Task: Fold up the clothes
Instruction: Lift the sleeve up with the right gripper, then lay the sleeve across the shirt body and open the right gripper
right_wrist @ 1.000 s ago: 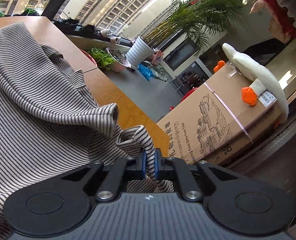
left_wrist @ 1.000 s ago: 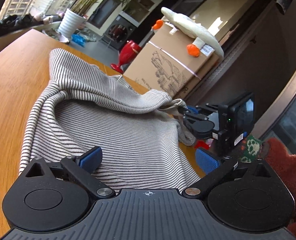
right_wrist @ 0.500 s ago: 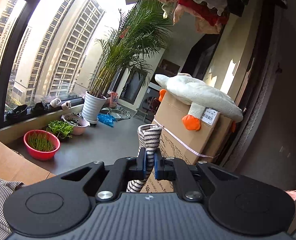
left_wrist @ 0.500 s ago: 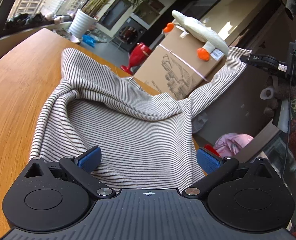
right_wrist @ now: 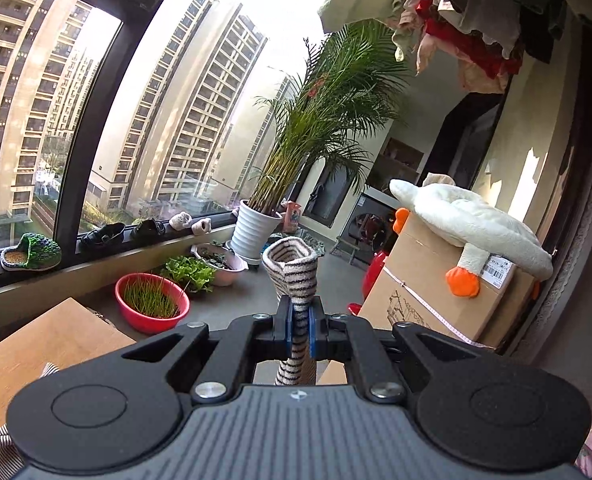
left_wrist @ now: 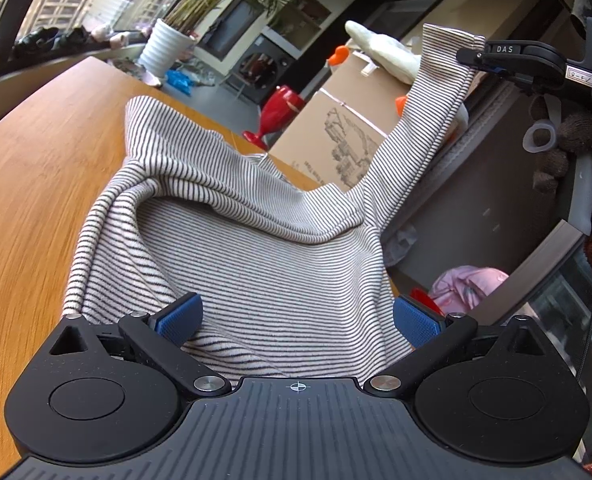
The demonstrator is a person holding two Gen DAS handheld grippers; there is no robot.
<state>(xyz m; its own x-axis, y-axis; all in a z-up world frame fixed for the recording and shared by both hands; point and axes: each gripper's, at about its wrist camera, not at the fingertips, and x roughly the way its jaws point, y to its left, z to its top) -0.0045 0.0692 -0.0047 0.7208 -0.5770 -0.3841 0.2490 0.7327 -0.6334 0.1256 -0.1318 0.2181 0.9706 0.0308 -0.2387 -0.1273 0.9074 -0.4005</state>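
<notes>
Both tools wear matte black: the left tool (left_wrist: pixel 296 320) shows ribbed grey casing, silver screws and blue pads (a small crosshair mark too); the right tool (right_wrist: pixel 300 332) carries white "DAS" lettering.

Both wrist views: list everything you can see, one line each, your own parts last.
striped top: one, white with dark stripes, on table, sleeve lifted
table: one, wooden, under top
cardboard box: one, brown, on floor
plush goose: one, white, orange feet, on box
potted palm: one, green, white pot, by window
red basin: one, holds grass, on floor
shoes: black, on windowsill
hanging clothes: several, mixed, overhead
left gripper: black, blue pads, open over top
right gripper: black, shut on sleeve cuff
</notes>
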